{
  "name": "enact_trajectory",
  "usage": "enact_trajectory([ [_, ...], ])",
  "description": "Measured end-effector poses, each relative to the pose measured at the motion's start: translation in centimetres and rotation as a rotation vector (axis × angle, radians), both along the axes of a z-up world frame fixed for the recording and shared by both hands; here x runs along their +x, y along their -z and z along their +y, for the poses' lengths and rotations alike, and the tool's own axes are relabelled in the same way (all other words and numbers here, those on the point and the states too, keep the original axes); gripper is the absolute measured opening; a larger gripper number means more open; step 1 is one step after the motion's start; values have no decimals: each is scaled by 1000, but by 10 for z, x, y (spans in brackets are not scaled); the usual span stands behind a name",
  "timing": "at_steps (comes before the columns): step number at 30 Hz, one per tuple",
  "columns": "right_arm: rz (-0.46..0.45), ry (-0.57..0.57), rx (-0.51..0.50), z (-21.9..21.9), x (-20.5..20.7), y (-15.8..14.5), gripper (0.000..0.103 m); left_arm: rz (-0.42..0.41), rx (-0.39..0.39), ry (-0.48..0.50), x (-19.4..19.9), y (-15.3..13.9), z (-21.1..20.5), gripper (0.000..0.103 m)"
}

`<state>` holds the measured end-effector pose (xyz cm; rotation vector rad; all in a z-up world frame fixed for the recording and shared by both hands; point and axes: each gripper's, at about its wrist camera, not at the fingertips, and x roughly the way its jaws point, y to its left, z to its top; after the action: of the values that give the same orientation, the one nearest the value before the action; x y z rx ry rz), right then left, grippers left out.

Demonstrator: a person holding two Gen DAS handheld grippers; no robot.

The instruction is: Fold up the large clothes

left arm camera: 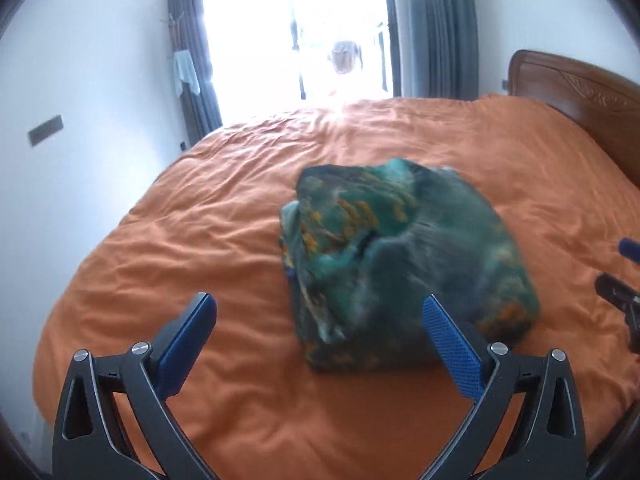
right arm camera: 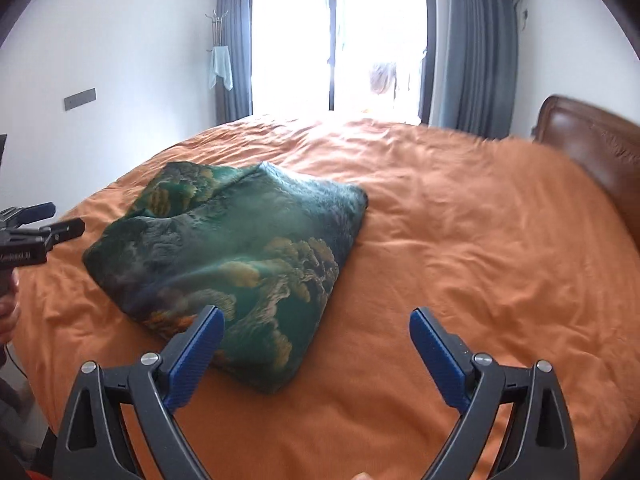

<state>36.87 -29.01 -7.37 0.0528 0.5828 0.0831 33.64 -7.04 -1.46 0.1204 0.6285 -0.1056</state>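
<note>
Left wrist view: left gripper [left arm camera: 320, 308] spread wide, jaws released and holding nothing, hovering above the near edge of the folded garment [left arm camera: 400, 256]. Garment: dark green with orange and teal print, bundled into a thick, roughly square packet, lying on the orange bedspread [left arm camera: 200, 220] about mid-bed, partly blurred in this view. Beyond the garment, bright glass doors [left arm camera: 296, 28] flanked by grey curtains [left arm camera: 436, 28]; right of the garment, wooden headboard [left arm camera: 580, 92]. Right of the garment at the frame edge, tips of the right gripper [left arm camera: 616, 280]. Right wrist view: right gripper [right arm camera: 316, 320] likewise released, fingers apart and bare, one blue pad [right arm camera: 200, 344] overlapping the garment's near corner, contact not determinable. Left of the garment [right arm camera: 236, 252], the left gripper [right arm camera: 48, 220] just beside its edge, not touching it.
</note>
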Motion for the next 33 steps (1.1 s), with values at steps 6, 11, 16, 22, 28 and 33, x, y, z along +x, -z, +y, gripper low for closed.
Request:
enact_trajectory([
  [6, -9, 72, 54, 8, -64, -13, 96, -15, -60, 8, -52, -3, -14, 103],
  [11, 31, 119, 82, 11, -99, -8, 96, -65, 11, -53, -81, -7, -19, 103],
  [16, 68, 170, 26, 16, -119, -2, 102, -5, -13, -16, -88, -6, -19, 103],
  [22, 77, 199, 32, 19, -133, -16, 102, 81, -115, -16, -90, -6, -2, 103],
  [28, 76, 182, 30, 30, -139, -30, 102, 101, -82, -20, -93, -6, -6, 103],
  [33, 71, 189, 3, 37, -141, -36, 102, 86, -35, -49, -97, -8, -13, 103],
])
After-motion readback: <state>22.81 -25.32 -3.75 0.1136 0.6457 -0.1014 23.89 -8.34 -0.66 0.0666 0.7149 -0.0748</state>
